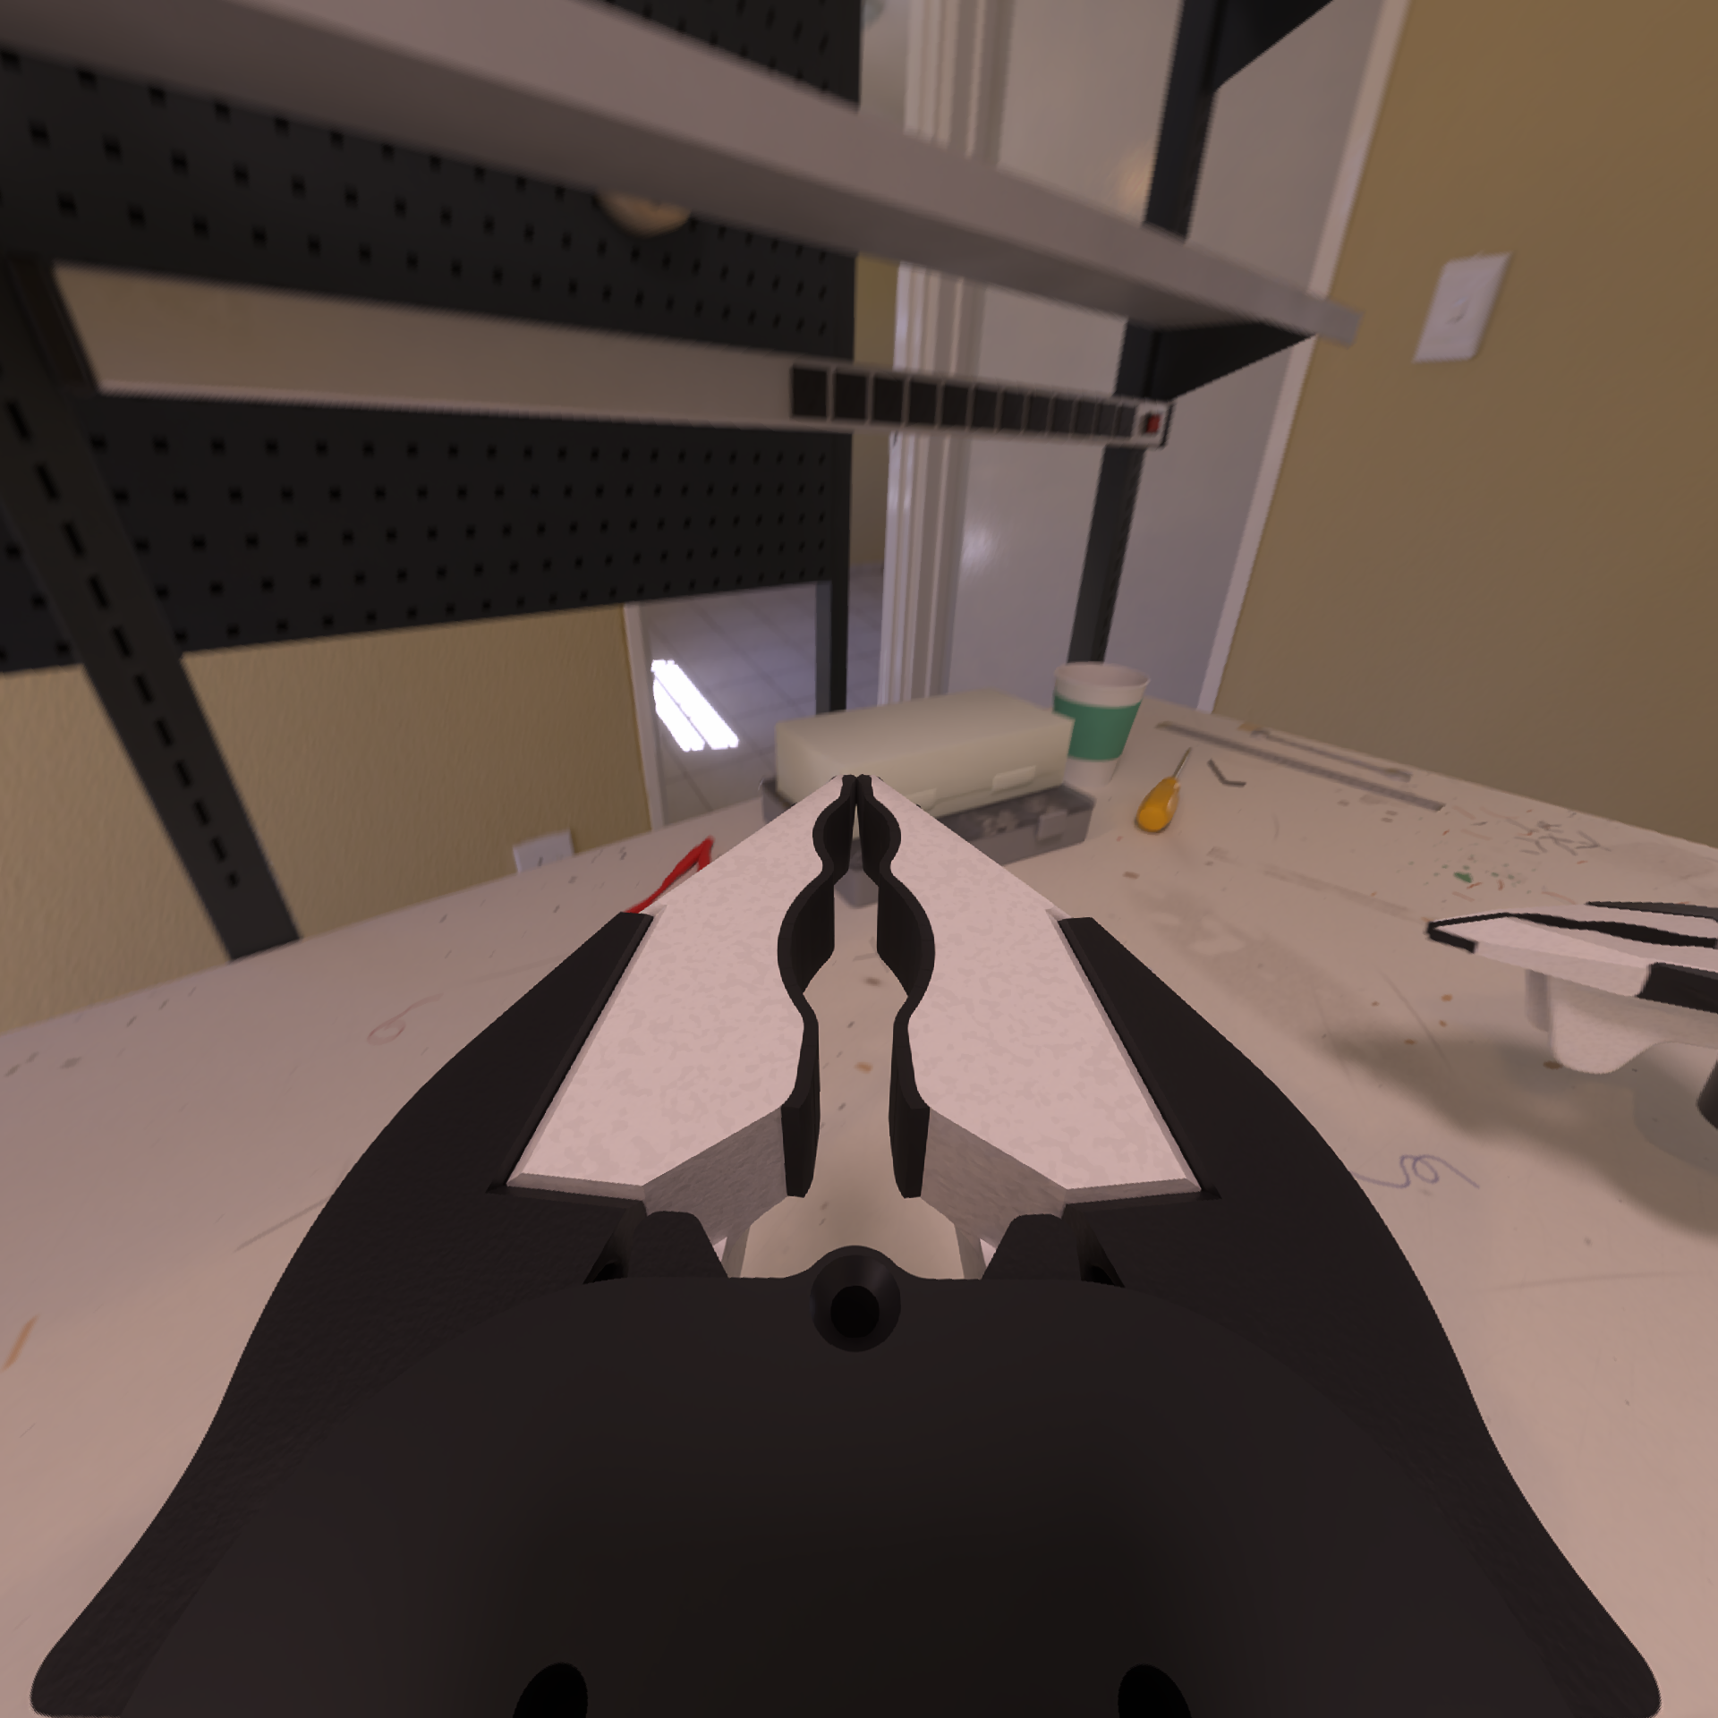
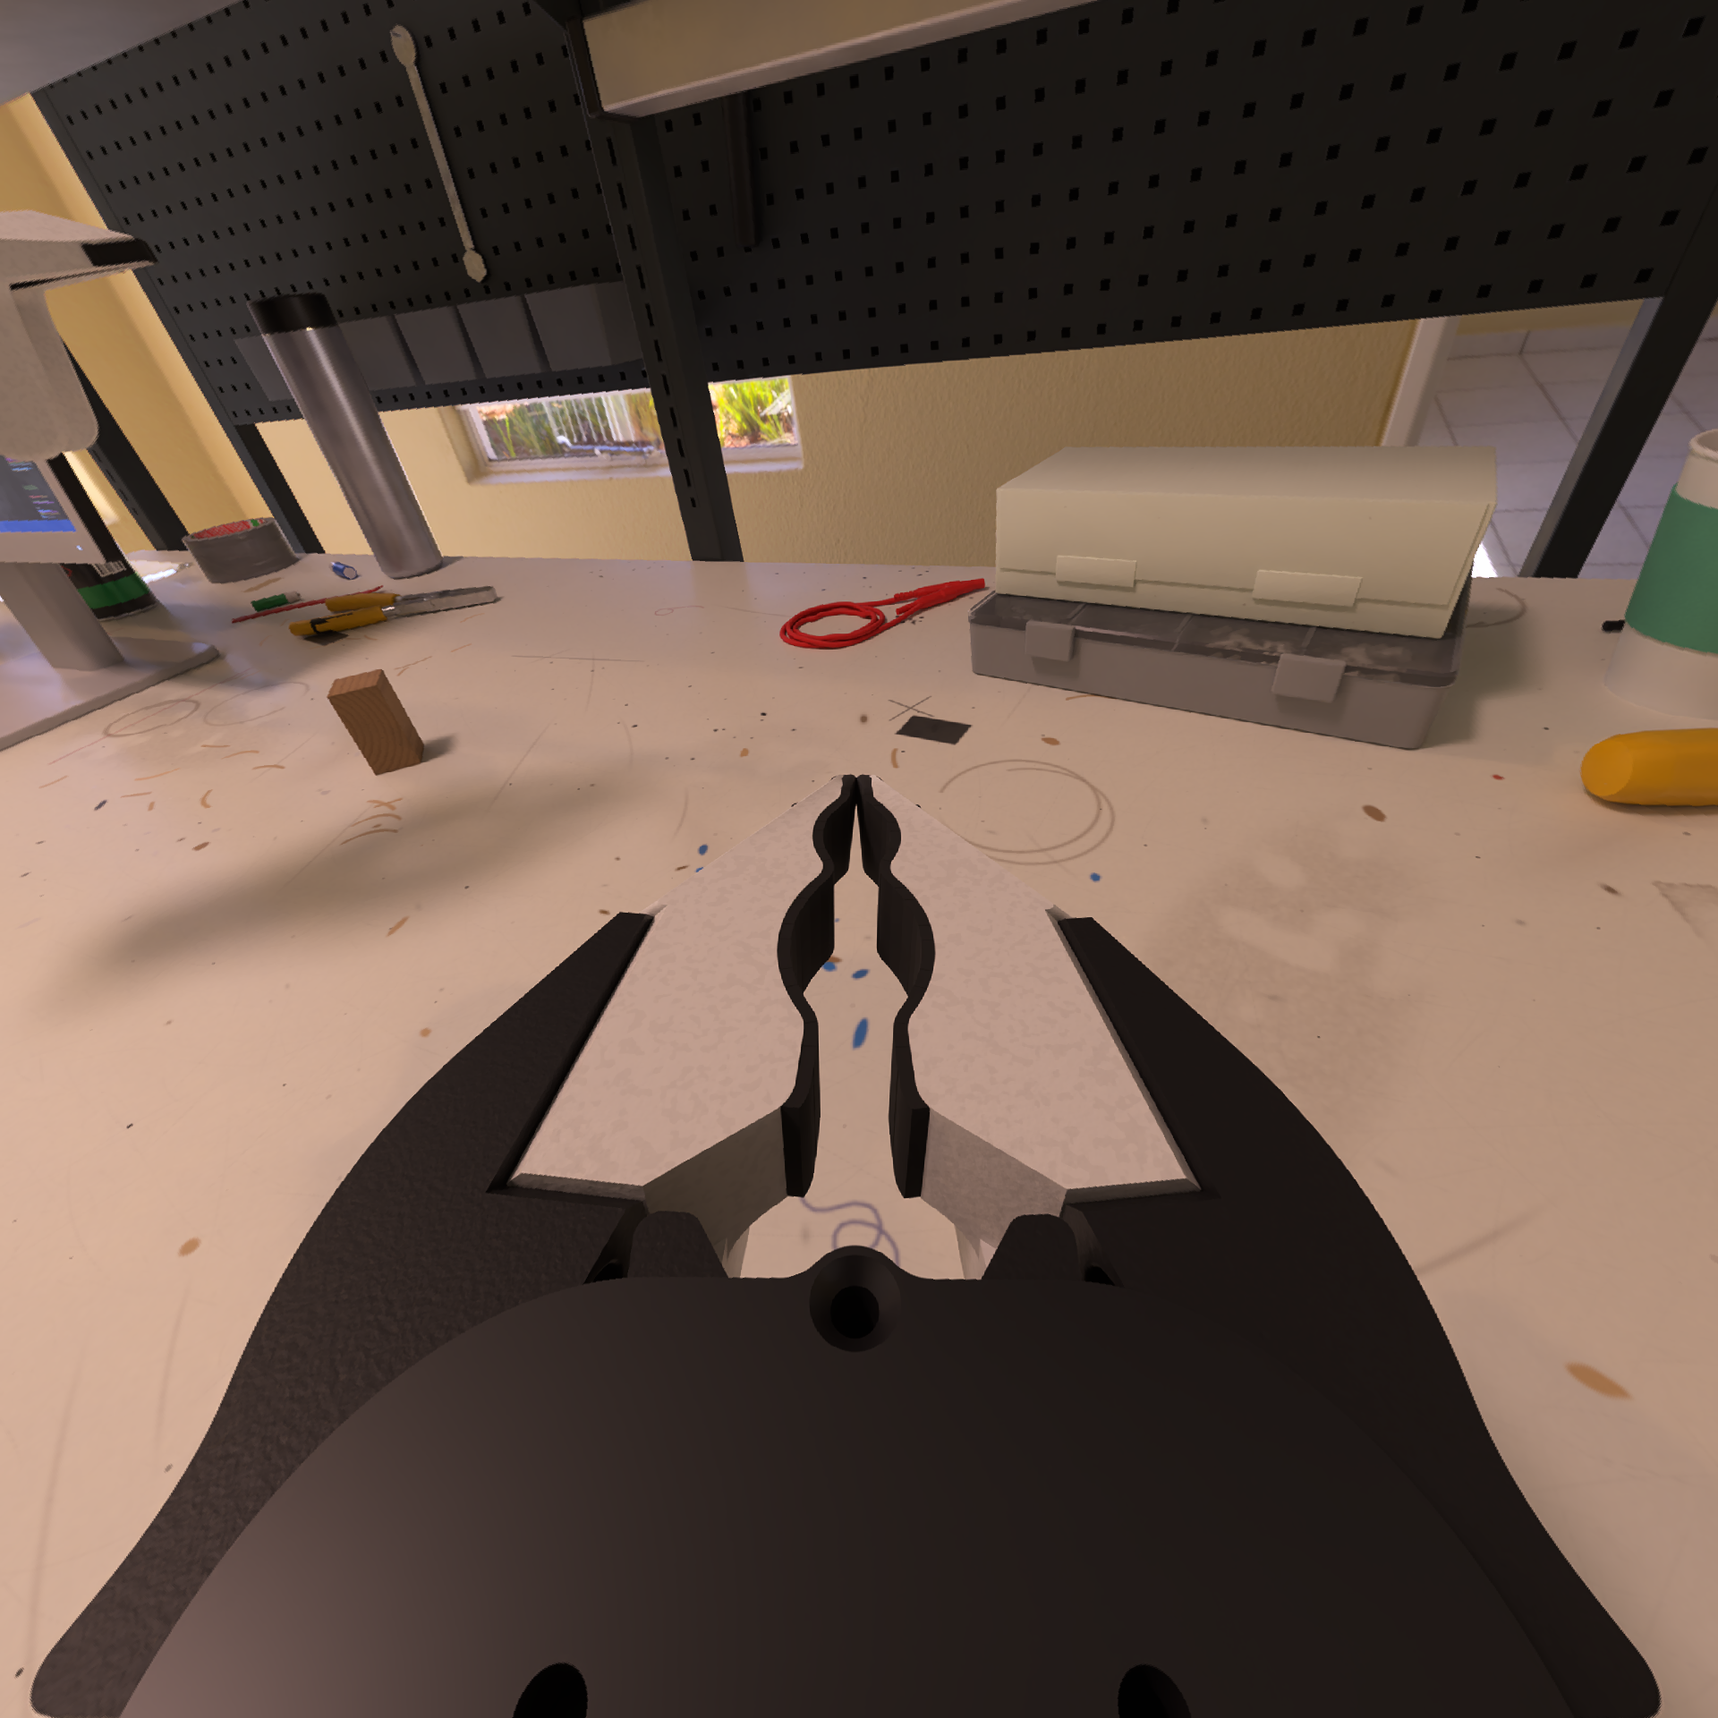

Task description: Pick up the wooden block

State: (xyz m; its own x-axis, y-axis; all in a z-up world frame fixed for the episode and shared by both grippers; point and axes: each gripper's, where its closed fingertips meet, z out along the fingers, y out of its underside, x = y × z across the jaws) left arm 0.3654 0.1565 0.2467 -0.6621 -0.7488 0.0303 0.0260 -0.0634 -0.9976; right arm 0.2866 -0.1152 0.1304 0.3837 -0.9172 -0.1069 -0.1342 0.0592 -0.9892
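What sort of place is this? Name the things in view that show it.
Probably a workshop bench: a black pegboard behind a scuffed table, stacked parts cases, and hand tools such as a screwdriver.

Each matte black two-finger gripper (image 1: 857, 786) (image 2: 857, 786) has a broad flared body with a round screw hole. Its fingers (image 1: 688, 1004) are speckled white wedges lined with wavy black pads (image 2: 809, 930).

a cream case (image 2: 1236, 530) sits stacked on a grey organiser box (image 2: 1199, 674), red cable (image 2: 860, 614) coiled just beside.
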